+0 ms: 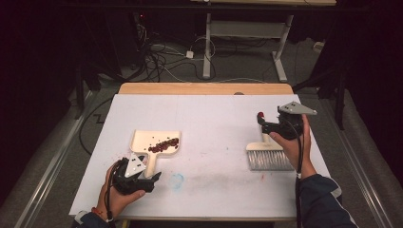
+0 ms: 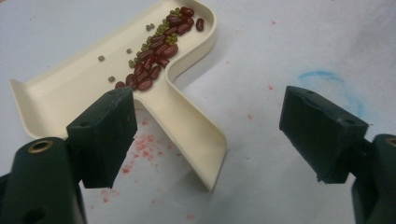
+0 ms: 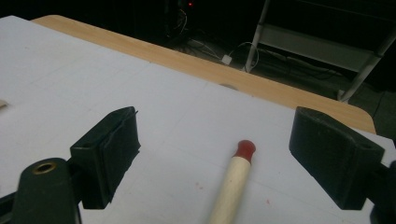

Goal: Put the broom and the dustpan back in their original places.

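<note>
R gripper [image 3: 215, 158] jaws wide, brush [image 1: 269, 154] handle lying loose btwn, tip at 12 o'clock. L gripper [image 2: 205, 135] jaws wide too, dustpan [image 2: 60, 88] w/ beans [image 2: 156, 56] at 11 o'clock, handle untouched.

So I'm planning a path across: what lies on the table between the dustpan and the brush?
In the high view, between the dustpan and the brush lies bare white table, with only a faint blue smudge lower down.

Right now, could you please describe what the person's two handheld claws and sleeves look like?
Both are black plastic tools. The left claw and the right claw each carry a grey three-cornered plate on top and trail a black cable. Seen from their own cameras, each has two chunky black rectangular pads and a brass-coloured ring at the base. The person wears dark blue sleeves with a light cuff.
</note>
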The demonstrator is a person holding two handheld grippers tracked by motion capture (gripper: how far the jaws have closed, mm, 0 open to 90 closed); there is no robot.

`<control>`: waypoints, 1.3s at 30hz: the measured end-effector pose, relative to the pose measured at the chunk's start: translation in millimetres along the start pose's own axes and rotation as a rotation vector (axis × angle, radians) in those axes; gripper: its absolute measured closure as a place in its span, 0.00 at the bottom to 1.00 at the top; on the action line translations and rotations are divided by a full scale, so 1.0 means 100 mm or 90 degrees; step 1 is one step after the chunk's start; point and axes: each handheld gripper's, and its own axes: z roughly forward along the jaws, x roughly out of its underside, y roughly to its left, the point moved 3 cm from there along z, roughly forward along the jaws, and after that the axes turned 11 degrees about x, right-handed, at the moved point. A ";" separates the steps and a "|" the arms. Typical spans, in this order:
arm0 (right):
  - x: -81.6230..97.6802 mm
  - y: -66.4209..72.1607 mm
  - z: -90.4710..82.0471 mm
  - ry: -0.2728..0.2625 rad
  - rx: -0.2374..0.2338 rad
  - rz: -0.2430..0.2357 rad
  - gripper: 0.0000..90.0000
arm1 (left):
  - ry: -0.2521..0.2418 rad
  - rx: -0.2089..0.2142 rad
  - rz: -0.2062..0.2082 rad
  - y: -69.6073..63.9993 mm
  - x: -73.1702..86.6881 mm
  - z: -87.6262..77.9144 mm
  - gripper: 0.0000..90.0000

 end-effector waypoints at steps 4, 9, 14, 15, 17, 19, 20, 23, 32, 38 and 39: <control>-0.05 0.06 -0.10 -0.014 -0.007 -0.007 0.18 | -0.004 0.002 0.000 0.00 0.00 0.00 0.21; -0.10 0.12 -0.20 -0.034 -0.015 -0.020 0.19 | 0.001 0.002 0.004 -0.01 -0.01 0.00 0.21; -0.10 0.15 -0.27 -0.036 -0.020 -0.024 0.19 | -0.003 0.004 0.002 -0.01 -0.01 0.00 0.21; -0.11 0.15 -0.29 -0.039 -0.021 -0.023 0.19 | -0.004 0.004 0.002 -0.01 -0.01 0.00 0.21; -0.11 0.15 -0.34 -0.044 -0.024 -0.020 0.19 | -0.003 0.004 0.002 -0.01 0.00 0.00 0.21; -0.12 0.16 -0.38 -0.046 -0.030 -0.025 0.19 | -0.004 0.002 0.003 -0.01 -0.01 0.00 0.21; -0.12 0.17 -0.41 -0.048 -0.031 -0.027 0.19 | -0.005 0.003 0.003 -0.01 -0.01 0.00 0.21; -0.12 0.19 -0.48 -0.055 -0.041 -0.037 0.19 | -0.001 0.005 0.005 -0.01 0.00 0.00 0.21; -0.05 0.26 -0.63 -0.068 -0.059 -0.078 0.19 | 0.002 0.000 0.014 -0.03 -0.01 0.00 0.21; 0.00 0.28 -0.67 -0.069 -0.064 -0.084 0.19 | 0.005 0.000 0.018 -0.03 -0.01 0.00 0.21; 0.00 0.28 -0.68 -0.072 -0.064 -0.086 0.19 | 0.006 0.000 0.018 -0.03 -0.01 0.00 0.21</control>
